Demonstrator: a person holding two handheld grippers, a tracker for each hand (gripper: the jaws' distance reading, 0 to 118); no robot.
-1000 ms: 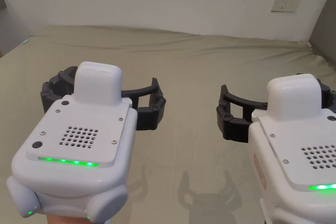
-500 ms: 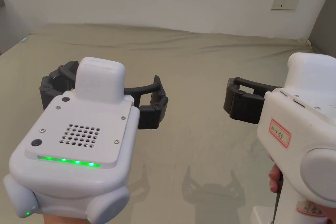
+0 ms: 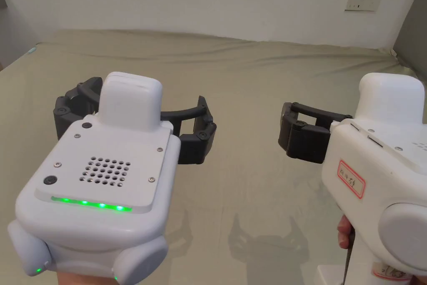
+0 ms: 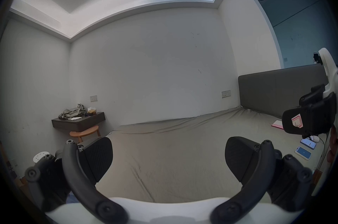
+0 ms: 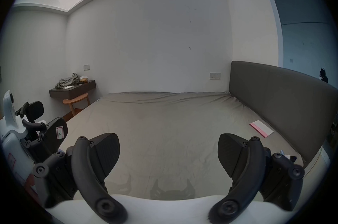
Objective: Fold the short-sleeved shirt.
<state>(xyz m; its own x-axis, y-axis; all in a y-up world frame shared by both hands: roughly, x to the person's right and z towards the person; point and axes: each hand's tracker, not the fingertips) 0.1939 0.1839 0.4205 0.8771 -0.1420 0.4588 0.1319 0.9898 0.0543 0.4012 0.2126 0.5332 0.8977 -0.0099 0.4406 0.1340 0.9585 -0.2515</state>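
Olive-grey bed sheet point(image 3: 250, 89) stretches smooth beneath both tools, and both hover above it without touching it. The left claw point(image 4: 169, 153) has its jaws spread wide with nothing between them, and its white housing sits level in the head view. The right claw point(image 5: 168, 147) is likewise spread wide and holds nothing. In the head view it is rolled onto its side, just across a gap from the left claw, with the fingers of the right hand point(image 3: 344, 231) showing below its housing. Both cast shadows on the sheet directly below. The one loose garment in sight is a crumpled grey cloth point(image 4: 72, 112) lying on a dark wall shelf point(image 4: 78, 122), well beyond the left claw's left jaw and off the bed, above a small wooden stool point(image 4: 85, 133). Whether that cloth is the short-sleeved shirt cannot be told at this distance. Beyond the right claw's right jaw, a pink-edged white card point(image 5: 261, 129) lies on the sheet beside the grey headboard point(image 5: 274, 99).
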